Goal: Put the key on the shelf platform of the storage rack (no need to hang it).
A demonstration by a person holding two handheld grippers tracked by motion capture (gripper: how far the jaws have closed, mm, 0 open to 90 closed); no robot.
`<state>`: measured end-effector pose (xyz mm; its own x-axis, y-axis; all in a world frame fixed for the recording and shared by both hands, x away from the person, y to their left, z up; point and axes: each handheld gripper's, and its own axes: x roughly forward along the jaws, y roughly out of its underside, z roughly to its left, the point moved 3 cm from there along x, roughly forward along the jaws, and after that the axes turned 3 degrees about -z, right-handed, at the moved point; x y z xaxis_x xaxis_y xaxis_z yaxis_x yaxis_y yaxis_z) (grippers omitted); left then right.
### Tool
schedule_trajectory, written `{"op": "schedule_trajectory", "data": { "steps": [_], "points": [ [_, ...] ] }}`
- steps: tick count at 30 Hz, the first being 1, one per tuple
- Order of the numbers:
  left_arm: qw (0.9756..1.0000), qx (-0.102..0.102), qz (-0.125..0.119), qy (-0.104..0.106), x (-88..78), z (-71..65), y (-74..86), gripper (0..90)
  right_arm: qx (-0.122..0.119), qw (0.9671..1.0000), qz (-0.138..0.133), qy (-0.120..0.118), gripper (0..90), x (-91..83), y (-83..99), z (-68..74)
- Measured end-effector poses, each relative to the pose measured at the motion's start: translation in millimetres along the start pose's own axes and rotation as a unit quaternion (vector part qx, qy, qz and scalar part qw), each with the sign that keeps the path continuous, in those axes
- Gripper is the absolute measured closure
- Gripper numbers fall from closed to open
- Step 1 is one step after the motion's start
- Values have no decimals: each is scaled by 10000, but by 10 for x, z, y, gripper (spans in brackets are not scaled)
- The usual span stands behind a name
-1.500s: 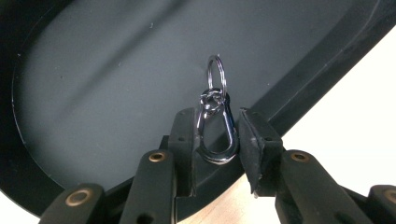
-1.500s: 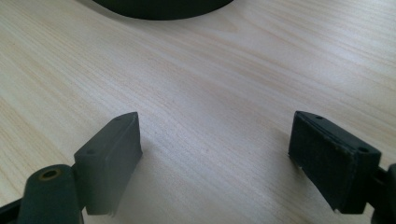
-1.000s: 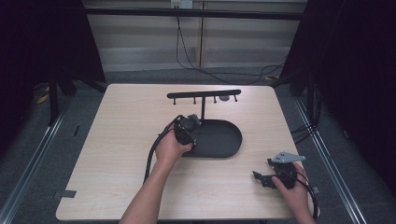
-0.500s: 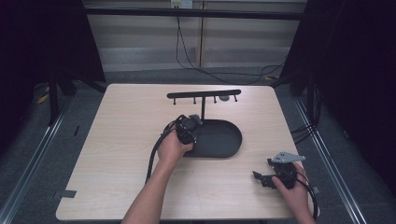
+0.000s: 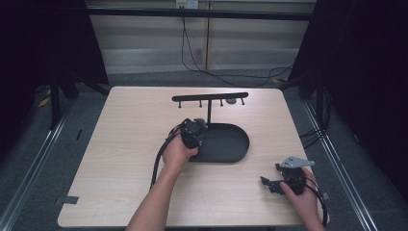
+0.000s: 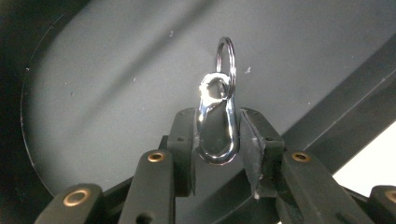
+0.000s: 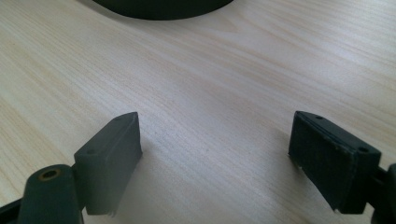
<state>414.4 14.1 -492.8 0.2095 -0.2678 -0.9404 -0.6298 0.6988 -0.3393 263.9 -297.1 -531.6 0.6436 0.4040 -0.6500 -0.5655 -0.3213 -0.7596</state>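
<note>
— Fingers first: what are the left fingers [image 6: 217, 140] doing?

— Clenched on a silver snap clip [image 6: 217, 128], one pad on each long side of its loop, with a small key ring [image 6: 226, 58] threaded through its top end. The right fingers [image 7: 217, 158] are spread wide over bare wood with nothing between them, resting near the bench's front right corner.

— Take me through the scene, biggest thing down.

— The bench [image 5: 120, 144] is a pale wooden top. Near its middle stands a black stand: an oval tray base [image 5: 231, 144], an upright post and a crossbar with small hooks [image 5: 209, 97] toward the far edge. The left gripper [image 5: 192, 132] sits at the tray's left rim, so the clip is held just above the tray floor.

— How will the clip handle?

— My judgement: light, stiff metal, polished and so slippery between rubber pads. Gripped across the flat sides of the loop, as now, it should stay put; pinching the spring gate could open it. The ring swings freely at the top, so it is the part to slip over a hook, while the body is the part to hold.

— Any risk?

— A loose squeeze could let it twist or slide out downward.
</note>
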Motion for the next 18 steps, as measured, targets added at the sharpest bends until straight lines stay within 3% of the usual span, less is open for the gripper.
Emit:
{"op": "schedule_trajectory", "data": {
  "steps": [13, 17, 18],
  "points": [
    [9999, -53, -73, -70, 7, 25, -2, 672, 0, 10000, 0, 0, 165, 0, 0, 0],
    [9999, 14, -53, -99, 13, 35, -5, 662, 7, 10000, 5, 1, 165, -1, 1, 1],
    [9999, -54, -79, -87, 17, 27, -4, 662, 0, 10000, 1, 0, 165, 0, 0, 0]
  ]
}}
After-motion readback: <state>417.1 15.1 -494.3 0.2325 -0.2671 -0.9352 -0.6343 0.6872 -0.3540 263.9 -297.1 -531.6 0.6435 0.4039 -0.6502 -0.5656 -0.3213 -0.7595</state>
